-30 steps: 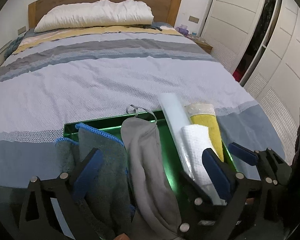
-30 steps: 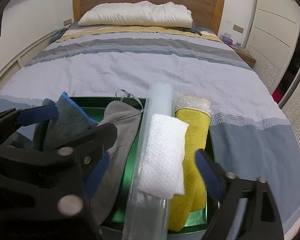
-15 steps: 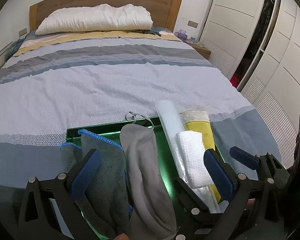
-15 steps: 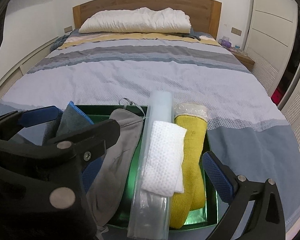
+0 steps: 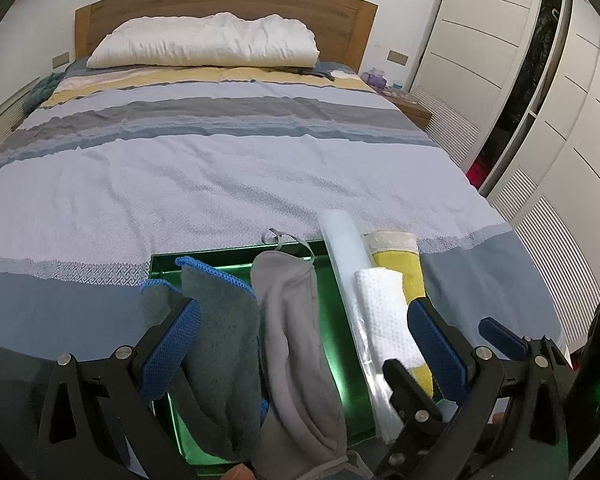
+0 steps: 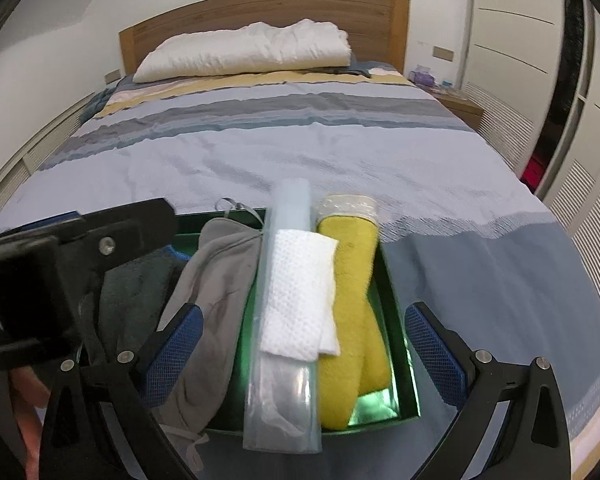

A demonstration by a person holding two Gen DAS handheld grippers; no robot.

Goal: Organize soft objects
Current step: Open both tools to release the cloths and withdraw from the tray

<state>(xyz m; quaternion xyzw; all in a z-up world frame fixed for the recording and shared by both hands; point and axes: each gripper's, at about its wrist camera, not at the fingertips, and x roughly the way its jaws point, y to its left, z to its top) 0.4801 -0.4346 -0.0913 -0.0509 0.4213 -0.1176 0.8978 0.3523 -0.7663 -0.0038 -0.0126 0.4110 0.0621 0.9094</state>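
A green tray [image 5: 236,262] [image 6: 392,280] lies on the near end of the bed. In it lie a blue-edged grey cloth [image 5: 216,328] [image 6: 136,280], a grey drawstring pouch [image 5: 296,340] [image 6: 216,280], a clear plastic bag [image 5: 346,248] [image 6: 288,216] with a folded white cloth [image 5: 388,312] [image 6: 300,296] on it, and a yellow mitt [image 5: 400,272] [image 6: 352,304]. My left gripper [image 5: 304,348] is open and empty above the tray. My right gripper [image 6: 300,356] is open and empty above the tray's near edge.
The striped bedspread [image 5: 220,168] [image 6: 300,152] stretches to a white pillow [image 5: 204,42] and a wooden headboard [image 6: 260,12]. White wardrobe doors [image 5: 500,60] stand at the right. A nightstand [image 5: 412,110] with small items is beside the bed.
Both grippers have drawn back and risen from the tray, so more of the bed shows. The things in the tray have not moved.
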